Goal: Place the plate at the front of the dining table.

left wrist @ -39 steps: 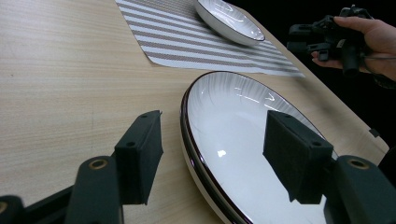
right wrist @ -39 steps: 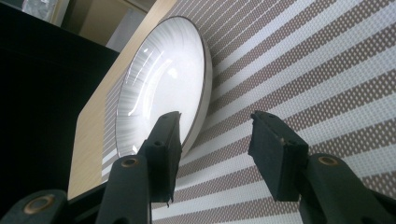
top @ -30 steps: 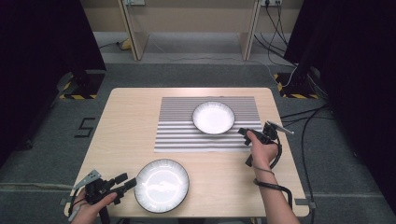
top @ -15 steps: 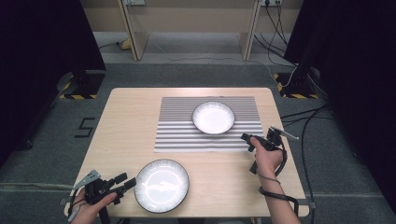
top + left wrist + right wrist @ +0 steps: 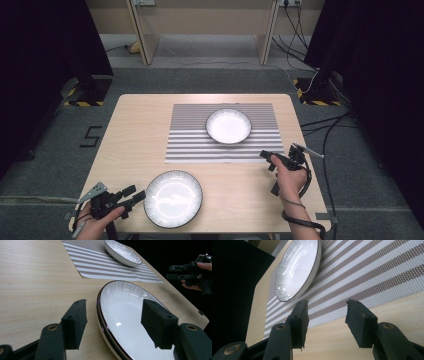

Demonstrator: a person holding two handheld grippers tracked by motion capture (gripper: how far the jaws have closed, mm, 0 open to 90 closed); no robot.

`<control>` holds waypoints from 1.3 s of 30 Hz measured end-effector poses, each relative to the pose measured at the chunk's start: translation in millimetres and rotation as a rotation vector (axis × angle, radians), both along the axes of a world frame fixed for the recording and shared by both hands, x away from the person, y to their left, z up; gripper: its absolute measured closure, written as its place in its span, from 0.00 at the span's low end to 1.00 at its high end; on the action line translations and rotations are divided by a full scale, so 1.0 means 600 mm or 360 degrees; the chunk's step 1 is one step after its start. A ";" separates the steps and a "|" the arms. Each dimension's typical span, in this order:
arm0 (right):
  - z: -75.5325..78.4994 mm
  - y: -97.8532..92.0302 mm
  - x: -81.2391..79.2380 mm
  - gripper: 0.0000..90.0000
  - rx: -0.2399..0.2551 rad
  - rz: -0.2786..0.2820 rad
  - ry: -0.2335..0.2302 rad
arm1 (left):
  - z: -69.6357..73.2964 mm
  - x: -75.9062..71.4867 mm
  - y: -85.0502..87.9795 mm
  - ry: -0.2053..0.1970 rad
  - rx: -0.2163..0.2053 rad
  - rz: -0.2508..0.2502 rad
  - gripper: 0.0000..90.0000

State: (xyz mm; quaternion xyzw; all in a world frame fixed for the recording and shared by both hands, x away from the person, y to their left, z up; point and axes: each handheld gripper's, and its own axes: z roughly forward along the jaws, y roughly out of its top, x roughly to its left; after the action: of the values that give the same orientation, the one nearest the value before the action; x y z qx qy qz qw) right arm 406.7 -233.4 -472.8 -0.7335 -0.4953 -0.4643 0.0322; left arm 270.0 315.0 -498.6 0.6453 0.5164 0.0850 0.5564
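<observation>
A white plate with a dark rim [image 5: 173, 198] lies at the table's front edge. My left gripper [image 5: 135, 195] is at its left side. In the left gripper view it [image 5: 115, 325] stands open, with the plate's rim [image 5: 100, 312] between the two pads and no pad touching it. A smaller white plate [image 5: 228, 126] rests on the striped placemat [image 5: 195, 145]. My right gripper [image 5: 267, 157] hovers open just off the mat's front right corner, nothing in it. In the right gripper view, it [image 5: 327, 320] points across the mat [image 5: 372, 272] toward that plate [image 5: 297, 267].
The wooden table [image 5: 145, 130] has bare wood left of the mat. Cables [image 5: 325, 135] run over the grey floor to the right. Dark screens stand on both sides, and wooden furniture legs [image 5: 142, 30] stand behind.
My right gripper has drawn back from the plate on the mat toward the front edge. The left gripper and both plates have stayed put.
</observation>
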 end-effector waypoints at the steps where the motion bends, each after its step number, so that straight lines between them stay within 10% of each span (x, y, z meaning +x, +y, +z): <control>1: 0.000 0.000 -0.001 0.58 0.0001 0.0001 0.0003 | 0.000 0.000 0.001 0.0000 0.0000 0.0003 0.41; 39: -0.009 -0.030 -0.091 0.58 0.0000 -0.0003 -0.0028 | 0.002 -0.002 0.001 -0.0005 0.0004 0.0021 0.41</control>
State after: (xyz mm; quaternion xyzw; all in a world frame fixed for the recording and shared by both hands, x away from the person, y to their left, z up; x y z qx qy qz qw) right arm 352.0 -251.6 -478.4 -0.7298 -0.4949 -0.4709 0.0275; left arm 268.9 315.4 -497.6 0.6424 0.5198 0.0903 0.5558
